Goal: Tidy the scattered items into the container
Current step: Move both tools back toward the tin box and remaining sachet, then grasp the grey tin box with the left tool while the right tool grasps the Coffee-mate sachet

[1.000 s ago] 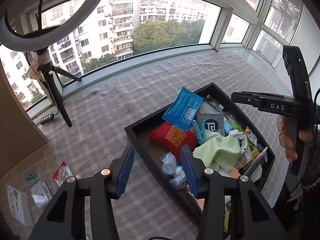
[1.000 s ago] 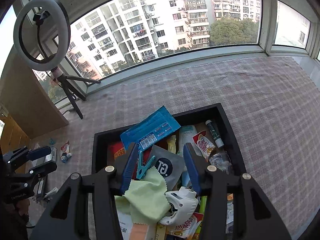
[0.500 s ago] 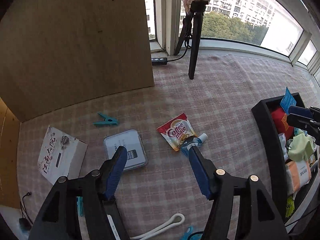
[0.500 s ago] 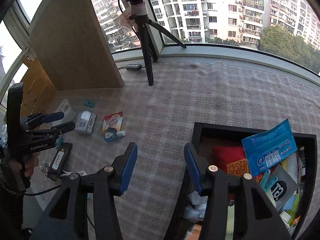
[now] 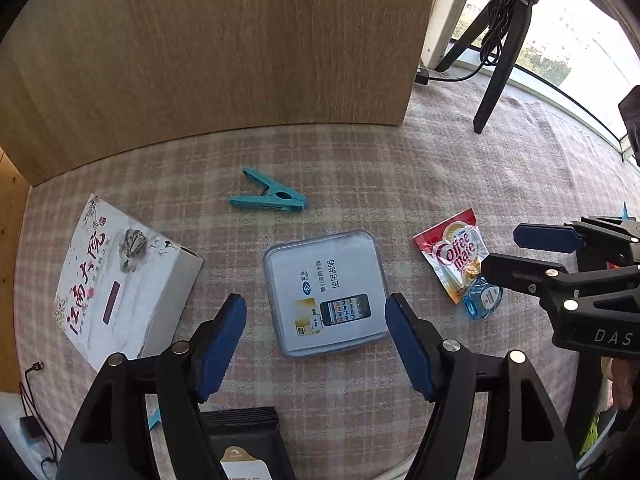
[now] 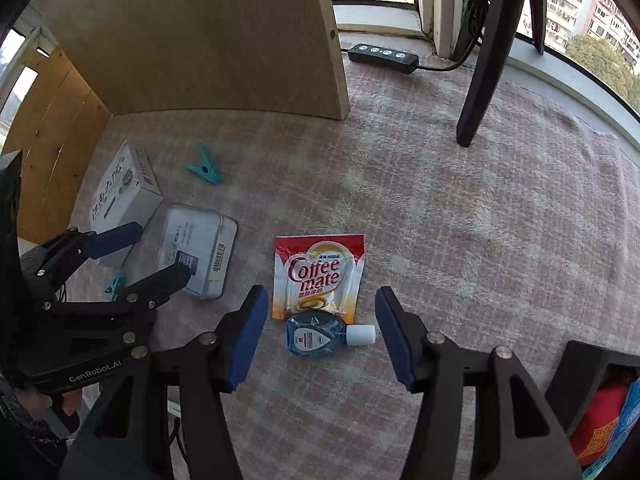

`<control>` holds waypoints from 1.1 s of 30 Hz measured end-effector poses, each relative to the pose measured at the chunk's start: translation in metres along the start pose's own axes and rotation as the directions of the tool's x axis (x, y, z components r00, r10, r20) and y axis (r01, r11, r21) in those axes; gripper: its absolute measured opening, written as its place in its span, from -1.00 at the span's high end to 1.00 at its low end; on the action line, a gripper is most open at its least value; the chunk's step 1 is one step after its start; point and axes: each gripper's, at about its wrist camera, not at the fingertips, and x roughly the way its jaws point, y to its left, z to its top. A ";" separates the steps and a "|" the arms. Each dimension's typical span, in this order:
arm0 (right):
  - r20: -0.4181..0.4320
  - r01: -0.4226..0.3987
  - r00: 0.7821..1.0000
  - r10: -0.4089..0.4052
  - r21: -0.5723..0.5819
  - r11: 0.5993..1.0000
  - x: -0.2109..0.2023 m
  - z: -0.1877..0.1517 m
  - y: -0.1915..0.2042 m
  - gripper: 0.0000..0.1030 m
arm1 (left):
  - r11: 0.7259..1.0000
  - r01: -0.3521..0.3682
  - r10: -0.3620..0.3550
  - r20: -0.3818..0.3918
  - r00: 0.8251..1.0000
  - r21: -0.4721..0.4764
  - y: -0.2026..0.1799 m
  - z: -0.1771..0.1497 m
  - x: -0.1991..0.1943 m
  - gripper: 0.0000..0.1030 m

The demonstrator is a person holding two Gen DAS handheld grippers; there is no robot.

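A: Grippers first. Left hand-held gripper (image 5: 316, 344)?
B: Jaws opening, nothing pinched, above the clear plastic case (image 5: 326, 294) on the checked cloth (image 5: 360, 168).
A: Right hand-held gripper (image 6: 318, 336)?
B: Jaws opening too, empty. Small blue bottle (image 6: 320, 338) lies between its pads, untouched, overlapping the near edge of the Coffee-mate sachet (image 6: 318, 274).
A: Other loose items?
B: Teal clothes peg (image 5: 268, 196) far, white box (image 5: 116, 276) left. Black container (image 6: 588, 376) near right, red packet inside.
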 end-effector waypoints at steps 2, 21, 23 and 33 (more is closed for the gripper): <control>-0.018 0.009 1.000 -0.009 0.031 0.999 0.008 0.004 -0.005 -0.07 | 1.000 0.002 -0.002 -0.003 1.000 0.001 -0.001 0.001 0.005 -0.36; -0.056 0.084 0.994 -0.089 -0.090 0.992 0.027 -0.010 0.022 -0.20 | 0.999 0.008 -0.009 -0.008 1.000 -0.048 0.002 0.025 0.025 -0.45; -0.040 0.121 0.991 -0.127 -0.124 0.985 0.028 -0.013 0.028 -0.22 | 0.997 0.038 -0.039 -0.017 0.999 -0.066 0.004 0.024 0.028 -0.48; -0.021 0.211 0.975 -0.220 -0.209 0.955 0.028 -0.022 0.038 -0.18 | 0.998 0.010 -0.013 -0.065 0.998 -0.054 -0.012 0.022 0.057 -0.53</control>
